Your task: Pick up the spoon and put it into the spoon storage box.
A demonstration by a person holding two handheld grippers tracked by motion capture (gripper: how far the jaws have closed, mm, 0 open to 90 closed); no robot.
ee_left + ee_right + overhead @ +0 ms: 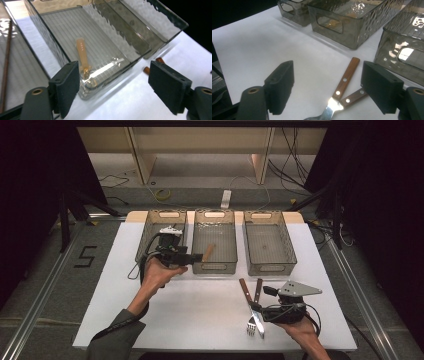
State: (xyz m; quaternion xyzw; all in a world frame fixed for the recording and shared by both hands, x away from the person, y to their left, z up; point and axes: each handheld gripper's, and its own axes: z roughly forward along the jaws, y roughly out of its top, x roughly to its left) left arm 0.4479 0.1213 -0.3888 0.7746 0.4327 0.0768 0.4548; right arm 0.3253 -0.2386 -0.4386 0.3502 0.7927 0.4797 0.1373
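Two wood-handled utensils, fork (pixel 251 324) and knife (pixel 258 319), at six o'clock: centre the right gripper's (pixel 260 308) wide, empty fingers on one handle; left gripper (pixel 199 258) wide, empty.

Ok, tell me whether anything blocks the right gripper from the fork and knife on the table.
Nothing visible does. The right gripper is open just beside the fork and knife, which lie crossed on the white table.

Empty right bin (pixel 267 242), left bin (pixel 159 227), white table (pixel 200 310), cables on floor (pixel 162 195)
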